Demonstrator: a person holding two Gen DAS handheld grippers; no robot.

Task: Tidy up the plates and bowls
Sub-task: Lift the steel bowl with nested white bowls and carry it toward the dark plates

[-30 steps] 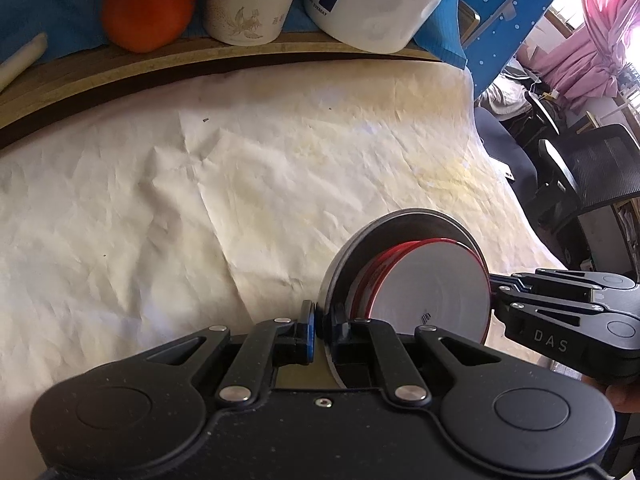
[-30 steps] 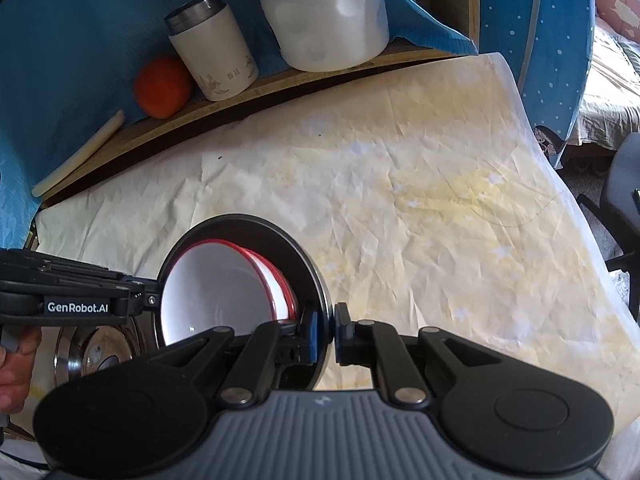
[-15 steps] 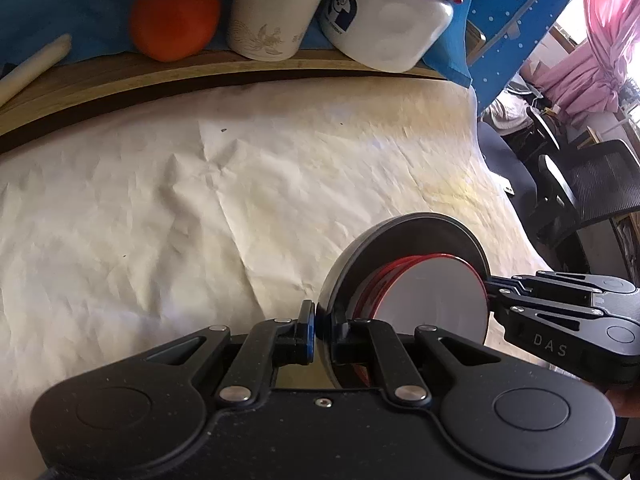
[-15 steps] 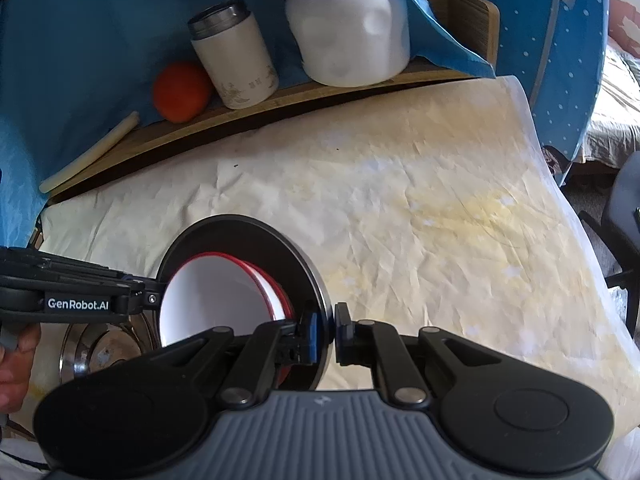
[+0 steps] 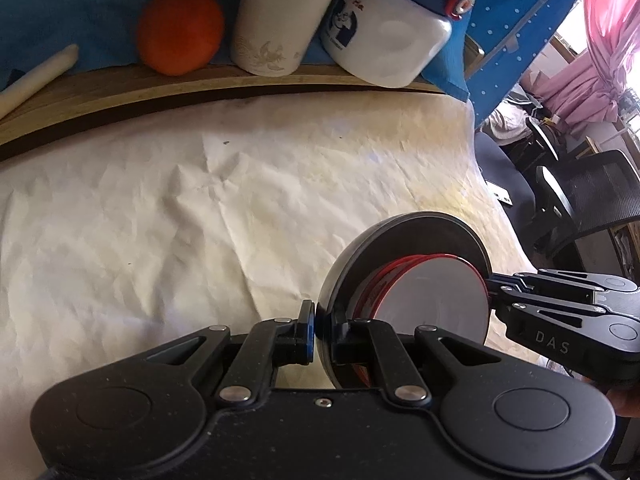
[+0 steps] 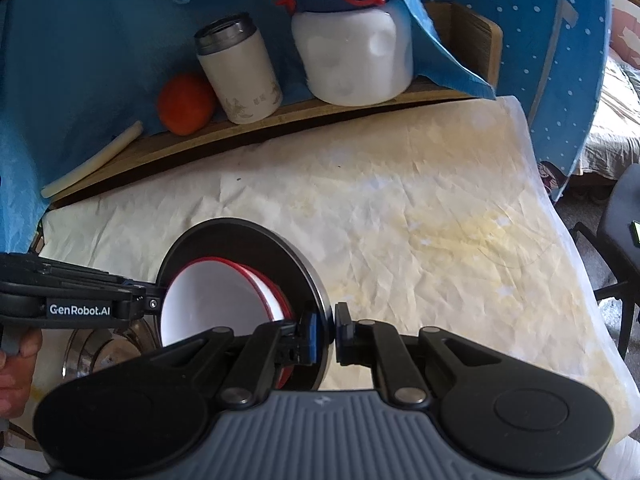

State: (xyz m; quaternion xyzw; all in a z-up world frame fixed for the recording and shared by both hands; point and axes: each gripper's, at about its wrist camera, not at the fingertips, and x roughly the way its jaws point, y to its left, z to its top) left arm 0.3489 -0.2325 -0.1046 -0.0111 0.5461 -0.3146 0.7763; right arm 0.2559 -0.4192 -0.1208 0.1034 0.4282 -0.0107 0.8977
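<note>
I saw my left gripper [image 5: 321, 330] closed almost fully on the rim of the dark plate [image 5: 404, 236], with only the thin edge between its pads. My right gripper [image 6: 329, 330] pinched the same plate [image 6: 256, 244] on the opposite side of its rim, also nearly closed. The plate stood on its edge between the two tools, above the near part of the table. Against its face sat the white bowls with red rims [image 6: 216, 300], nested together; in the left view I saw their flat white bottom [image 5: 432, 300]. In that view the right gripper [image 5: 494, 294] reached in from the right and its tips met the plate edge.

Below the plate, at the near left in the right view, lay a shiny metal bowl [image 6: 104, 354]; it was partly hidden.

The table was covered with wrinkled white paper [image 5: 160, 220] with yellow stains on the right side. At the far edge ran a wooden board [image 6: 300, 114] carrying an orange [image 5: 180, 36], a white cup with a metal rim [image 5: 276, 24], a big white jug with a blue lid [image 6: 352, 52] and a pale stick [image 6: 96, 160]. Blue cloth [image 6: 80, 60] hung behind them. Far right in the left view stood a black office chair [image 5: 592, 200] and pink curtains [image 5: 600, 60].
</note>
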